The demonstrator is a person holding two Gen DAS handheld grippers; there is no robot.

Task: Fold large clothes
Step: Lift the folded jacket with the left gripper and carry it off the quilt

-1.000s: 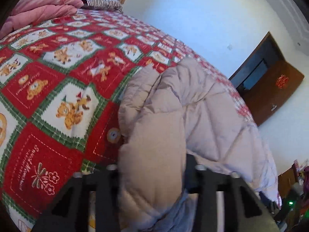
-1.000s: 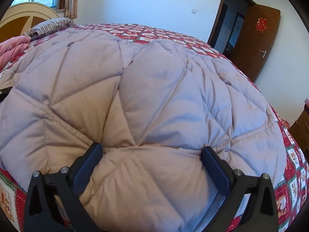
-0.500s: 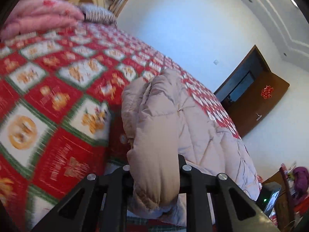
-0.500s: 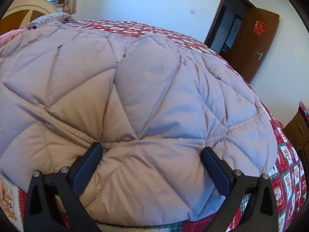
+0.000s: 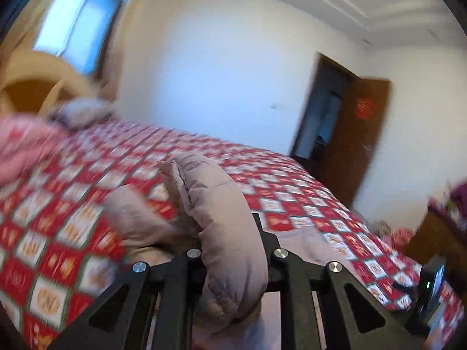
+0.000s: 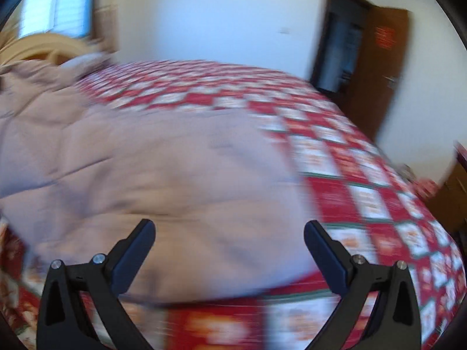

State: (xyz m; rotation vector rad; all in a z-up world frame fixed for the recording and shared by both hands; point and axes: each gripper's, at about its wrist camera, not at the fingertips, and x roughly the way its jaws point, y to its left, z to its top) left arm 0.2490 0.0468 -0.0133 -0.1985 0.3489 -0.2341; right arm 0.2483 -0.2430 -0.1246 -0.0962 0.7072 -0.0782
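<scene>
A pale beige quilted down jacket [image 6: 151, 169] lies spread on the bed. My left gripper [image 5: 230, 233] is shut on a thick fold of the jacket [image 5: 221, 218], which stands up between its fingers, lifted above the bedspread. More of the jacket [image 5: 134, 221] trails down to the left. In the right wrist view my right gripper [image 6: 229, 233] is open, its fingers wide apart just above the jacket's near edge, holding nothing. Both views are blurred by motion.
The bed carries a red, white and green patchwork bedspread [image 5: 292, 198]. A pink quilt [image 5: 26, 145] and a pillow lie by the wooden headboard [image 5: 35, 87] at the left. An open brown door [image 5: 359, 134] is at the right, with wooden furniture [image 6: 449, 195] near the bed.
My left gripper closed tighter on the jacket fold and rose, lifting it off the bed. My right gripper pulled back and up from the jacket, still open; more bedspread shows.
</scene>
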